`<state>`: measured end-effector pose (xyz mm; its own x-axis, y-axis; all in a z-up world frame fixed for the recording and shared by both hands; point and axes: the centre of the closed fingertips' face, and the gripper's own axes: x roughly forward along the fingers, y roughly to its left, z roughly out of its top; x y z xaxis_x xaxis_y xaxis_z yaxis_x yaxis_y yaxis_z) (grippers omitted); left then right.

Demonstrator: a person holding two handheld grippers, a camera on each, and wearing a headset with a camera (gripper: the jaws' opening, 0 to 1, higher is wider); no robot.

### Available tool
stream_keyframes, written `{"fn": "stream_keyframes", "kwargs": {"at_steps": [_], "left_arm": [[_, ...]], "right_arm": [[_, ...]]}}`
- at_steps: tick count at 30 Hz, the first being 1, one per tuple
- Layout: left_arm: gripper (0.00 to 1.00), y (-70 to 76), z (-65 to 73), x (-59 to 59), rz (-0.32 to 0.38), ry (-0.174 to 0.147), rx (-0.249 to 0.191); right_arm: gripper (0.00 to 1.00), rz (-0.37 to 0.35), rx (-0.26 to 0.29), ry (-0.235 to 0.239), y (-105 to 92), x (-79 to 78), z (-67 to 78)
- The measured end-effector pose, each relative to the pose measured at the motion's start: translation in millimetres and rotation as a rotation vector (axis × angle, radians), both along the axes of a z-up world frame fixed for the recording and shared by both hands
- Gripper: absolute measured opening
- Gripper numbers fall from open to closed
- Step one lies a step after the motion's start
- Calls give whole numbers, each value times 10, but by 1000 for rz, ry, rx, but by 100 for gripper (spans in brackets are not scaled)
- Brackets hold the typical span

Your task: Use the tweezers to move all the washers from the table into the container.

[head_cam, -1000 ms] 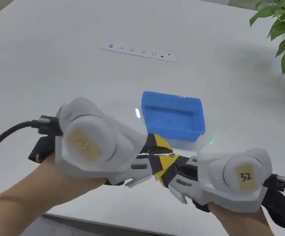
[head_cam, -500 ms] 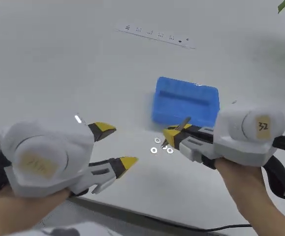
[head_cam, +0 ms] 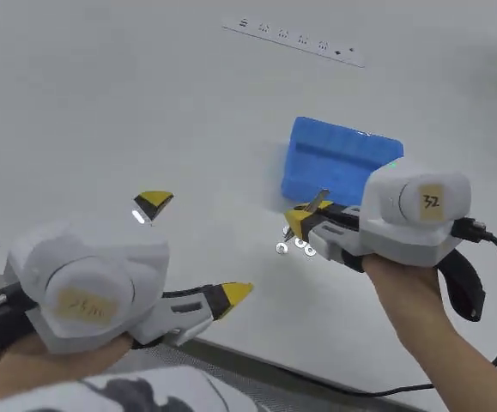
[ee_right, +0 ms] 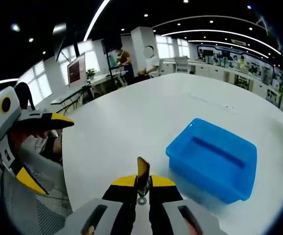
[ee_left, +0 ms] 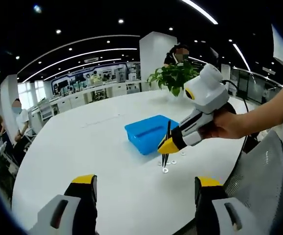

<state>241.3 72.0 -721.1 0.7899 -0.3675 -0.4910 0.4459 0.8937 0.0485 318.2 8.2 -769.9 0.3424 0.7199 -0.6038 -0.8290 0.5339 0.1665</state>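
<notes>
The right gripper (head_cam: pixel 298 223) is holding the tweezers (ee_left: pixel 166 143) with its jaws pressed together on them. The tool is hanging nearly upright with its tips pointing down at the washers (head_cam: pixel 297 247). These are lying loose on the white table (head_cam: pixel 145 112), just in front of the blue container (head_cam: pixel 312 184). Whether the tips are touching a washer cannot be told. The left gripper (head_cam: pixel 195 249) is idling well apart to the person's left, jaws spread wide and carrying nothing. No washer is visible in the container, so the transfer is judged not yet begun.

Hazards, as judged:
- The washers are thin and flat on a smooth top, so a tip arriving at a slant is likely to push one away rather than get under it.
- The tweezers are being held only by the jaw pinch, so downward pressure on the table could twist or slide them in the grip.
- The washers are sitting close together, so one could be knocked while another is being taken.

Against a second ago: the two grippers were then meeting jaw to jaw in front of the container. Now they are well apart, and the right one alone is carrying the tool.
</notes>
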Motion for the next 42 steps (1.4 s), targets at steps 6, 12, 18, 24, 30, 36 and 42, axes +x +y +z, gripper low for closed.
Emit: {"fn": "stream_keyframes", "kwargs": {"at_steps": [6,12,18,24,30,36,42], "left_arm": [[86,65,45,49,53,-23,-20],[84,42,19,33,39,-24,41],[86,66,-22,31,32,-30,89],[90,111,-47,44,43,-21,78],[96,130,-75,50,61,-1,70],[95,134,-80,47,64,2,55],[96,143,-65,51,71,0,38]], "right_arm": [[5,3,-19,-15,-16,5,-43],[5,-7,-16,-5,-25,-4,-68],[5,-14,-20,-18,-28,-1,-86],[5,-7,-23,-34,-13,-17,-89],[4,-12,-46,-34,-3,-12,-89],[4,-13,-24,-32,-3,-20,74],[4,-28,33,-59,-21,62,421]]}}
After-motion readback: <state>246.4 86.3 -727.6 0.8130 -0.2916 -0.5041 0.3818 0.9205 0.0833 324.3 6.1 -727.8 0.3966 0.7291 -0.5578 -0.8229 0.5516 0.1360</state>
